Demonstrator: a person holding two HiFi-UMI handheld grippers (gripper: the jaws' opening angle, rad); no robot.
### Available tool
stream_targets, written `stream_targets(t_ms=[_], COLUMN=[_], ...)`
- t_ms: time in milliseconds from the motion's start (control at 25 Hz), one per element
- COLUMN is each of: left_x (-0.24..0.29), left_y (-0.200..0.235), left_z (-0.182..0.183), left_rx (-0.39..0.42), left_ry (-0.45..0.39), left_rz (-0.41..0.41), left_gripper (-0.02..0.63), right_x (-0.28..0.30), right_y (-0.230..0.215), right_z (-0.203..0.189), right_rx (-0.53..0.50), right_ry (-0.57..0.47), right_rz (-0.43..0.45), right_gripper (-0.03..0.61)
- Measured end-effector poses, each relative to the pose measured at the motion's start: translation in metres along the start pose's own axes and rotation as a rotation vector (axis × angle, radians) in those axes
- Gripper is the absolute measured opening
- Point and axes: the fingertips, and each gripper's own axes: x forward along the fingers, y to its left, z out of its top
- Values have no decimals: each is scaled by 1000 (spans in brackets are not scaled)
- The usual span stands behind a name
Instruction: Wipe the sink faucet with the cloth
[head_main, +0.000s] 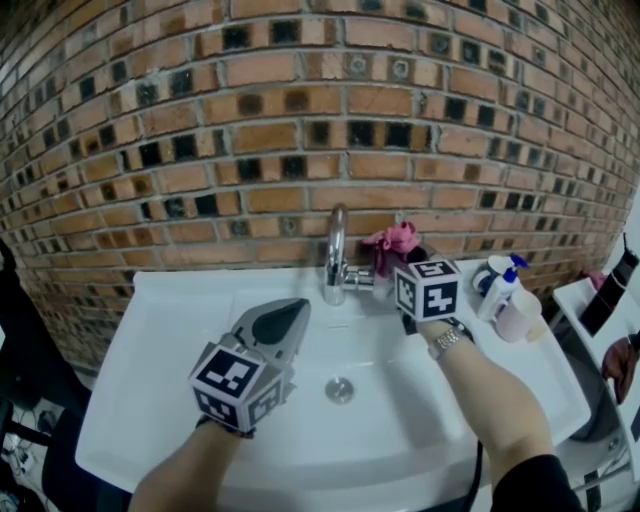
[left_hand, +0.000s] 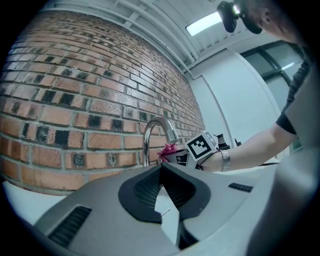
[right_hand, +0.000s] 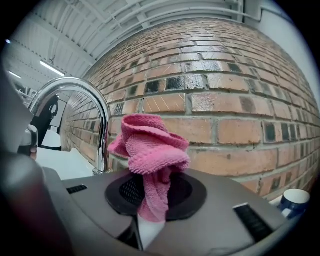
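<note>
We clamp the pink microfibre cloth (right_hand: 152, 150) in the right gripper (right_hand: 156, 200), just beside the chrome faucet (head_main: 335, 250). Soft and light, it likely drapes; we grip a bunched fold. The left gripper (left_hand: 161, 186) is closed, empty.

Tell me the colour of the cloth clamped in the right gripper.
Pink. The fuzzy pink cloth shows best in the right gripper view.

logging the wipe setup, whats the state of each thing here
left hand-held gripper, shut, empty
right hand-held gripper, shut on the cloth
cloth, bunched up, raised beside the faucet
faucet, no water running
bottle, upright
</note>
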Motion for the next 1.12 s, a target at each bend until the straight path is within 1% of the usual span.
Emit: stream_targets(t_ms=[160,320,520,680,800,880,960,1080,1120], left_x=[-1,-1,-2,-6,-9,-12,-18,-29,-33], left_y=[2,-1,-9,-17,-24,-33,-44,-60,-64], left_z=[1,3,9,15,23,27,29,31,32], left_rx=[2,-2,3,10,25,35,42,37,33], left_ry=[-7,-13,-32,-43,-39,-32,-29,-35,-38], left_rz=[9,-3,-36,-65,-97,-140,-201,-302,-332], left_gripper=[5,5,6,6,6,6,13,128,146], right_x=[-7,-17,-41,-66,-88,-104,-120,-144,-151], right_y=[2,7,29,59,84,101,120,144,151], right_z=[10,18,28,32,34,36,35,34,34], right_rx=[-19,-34,-59,-85,-127,-168,-212,-271,-294], right_ry=[-21,-38,-54,-54,-56,-58,-61,-59,-56], right_rz=[3,15,78,177,266,336,419,539,568], right_gripper=[78,80,80,81,81,82,83,84,86])
